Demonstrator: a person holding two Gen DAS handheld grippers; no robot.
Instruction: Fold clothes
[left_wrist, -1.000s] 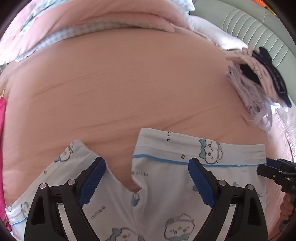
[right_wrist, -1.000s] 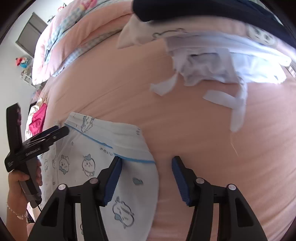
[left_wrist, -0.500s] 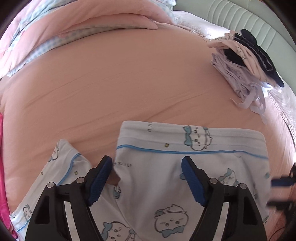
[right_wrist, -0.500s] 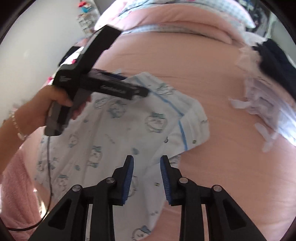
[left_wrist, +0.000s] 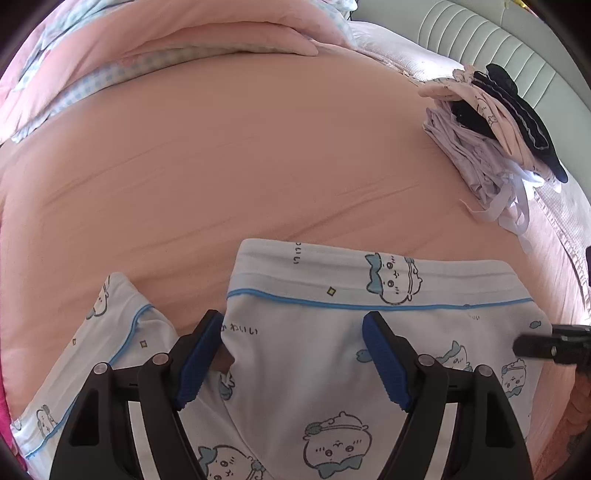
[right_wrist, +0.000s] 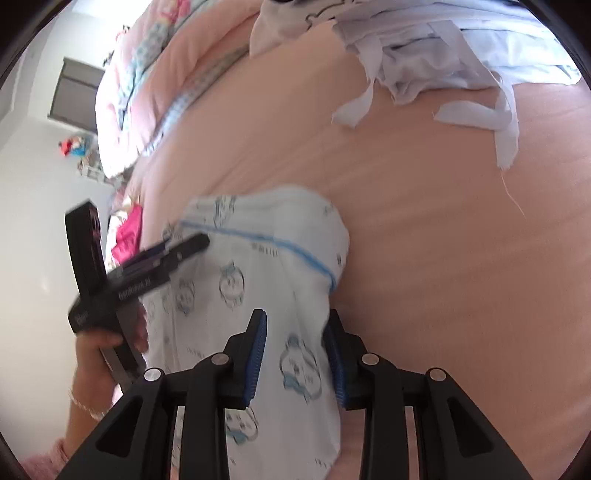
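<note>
Lying flat, printed pyjama shorts (left_wrist: 332, 332), pink bedsheet (left_wrist: 240, 166)

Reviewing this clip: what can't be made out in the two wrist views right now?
- Right wrist view: whether the right gripper pinches the printed white garment; motion blur smears the cloth edge at the pads.
- Left wrist view: the garment's lower part is cut off by the frame and the left gripper.
- Left wrist view: items in the clothes pile overlap.

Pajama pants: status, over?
Left tongs open over pajama pants. Right tongs straddle their edge, grip unclear. Clothes pile well clear.
</note>
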